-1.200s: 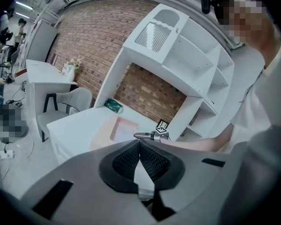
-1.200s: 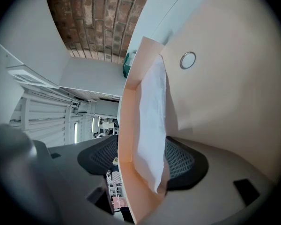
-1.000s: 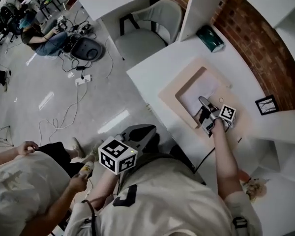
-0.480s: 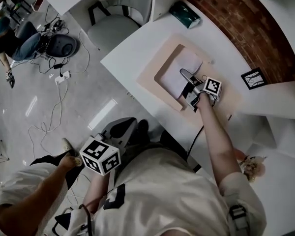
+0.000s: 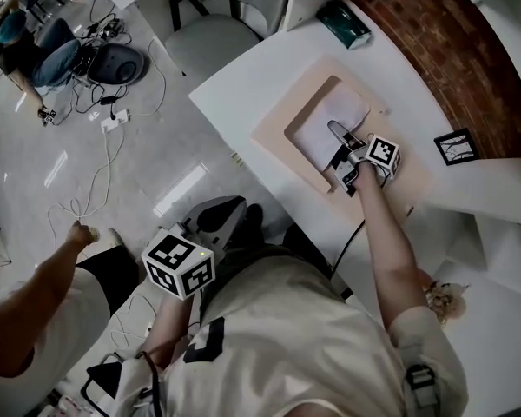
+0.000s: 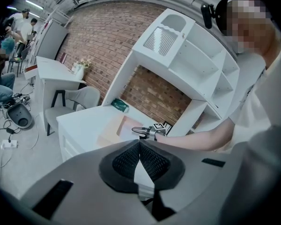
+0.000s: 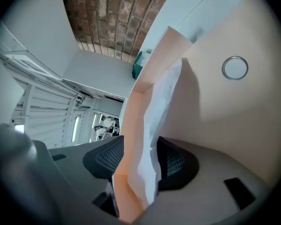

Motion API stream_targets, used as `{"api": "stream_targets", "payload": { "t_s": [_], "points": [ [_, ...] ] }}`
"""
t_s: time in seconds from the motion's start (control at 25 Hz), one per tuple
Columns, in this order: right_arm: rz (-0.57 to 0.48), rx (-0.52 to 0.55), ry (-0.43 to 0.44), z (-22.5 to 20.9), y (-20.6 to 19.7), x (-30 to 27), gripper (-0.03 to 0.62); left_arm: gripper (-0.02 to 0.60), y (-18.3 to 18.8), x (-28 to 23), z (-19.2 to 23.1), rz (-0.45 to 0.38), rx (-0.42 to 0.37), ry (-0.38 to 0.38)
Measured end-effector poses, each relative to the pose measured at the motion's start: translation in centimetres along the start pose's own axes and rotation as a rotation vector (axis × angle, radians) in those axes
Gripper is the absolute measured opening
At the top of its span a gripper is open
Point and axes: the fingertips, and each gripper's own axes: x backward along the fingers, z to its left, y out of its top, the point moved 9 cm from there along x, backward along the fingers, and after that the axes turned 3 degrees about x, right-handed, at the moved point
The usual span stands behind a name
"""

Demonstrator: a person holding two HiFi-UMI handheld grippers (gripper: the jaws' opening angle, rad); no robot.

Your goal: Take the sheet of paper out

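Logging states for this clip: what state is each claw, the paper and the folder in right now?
right claw: open, jaws just been closing, sheet and folder edge between them.
left claw: shut, empty.
sheet of paper: in the folder's recess, not yet out.
peach folder: flat on the white desk.

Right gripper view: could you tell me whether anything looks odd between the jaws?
The right gripper, its jaws having just been closing, straddles the peach folder's lifted edge together with the sheet of paper, so it may grab both.
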Motion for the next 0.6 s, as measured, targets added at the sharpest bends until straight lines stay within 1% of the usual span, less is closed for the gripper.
{"api": "stream_targets", "payload": {
  "t_s": [0.12, 0.2, 0.32, 0.4, 0.52, 0.6],
  "points": [
    [0.004, -0.019, -0.025, -0.2, 0.0, -0.3, 0.235, 0.017, -0.3, 0.2, 0.2, 0.000, 0.009, 0.003],
    [0.020, -0.002, -0.044, -0.1, 0.1, -0.7, 0.217, 0.018, -0.4, 0.4, 0.3, -0.005, 0.015, 0.008],
    [0.062, 0.038, -0.083, 0.1, 0.1, -1.4, 0.162, 0.017, -0.4, 0.6, 0.6, -0.017, 0.027, 0.025],
    [0.075, 0.042, -0.106, -0.2, 0.3, -1.6, 0.123, 0.017, -0.4, 0.4, 0.8, -0.021, 0.034, 0.035],
    [0.057, 0.014, -0.142, -1.4, 0.9, -0.5, 0.059, 0.018, -0.5, -0.4, 0.8, -0.008, 0.045, 0.025],
    [0.041, 0.001, -0.155, -2.4, 1.3, 0.4, 0.045, 0.018, -0.5, -0.8, 0.7, 0.001, 0.050, 0.012]
  ]
}}
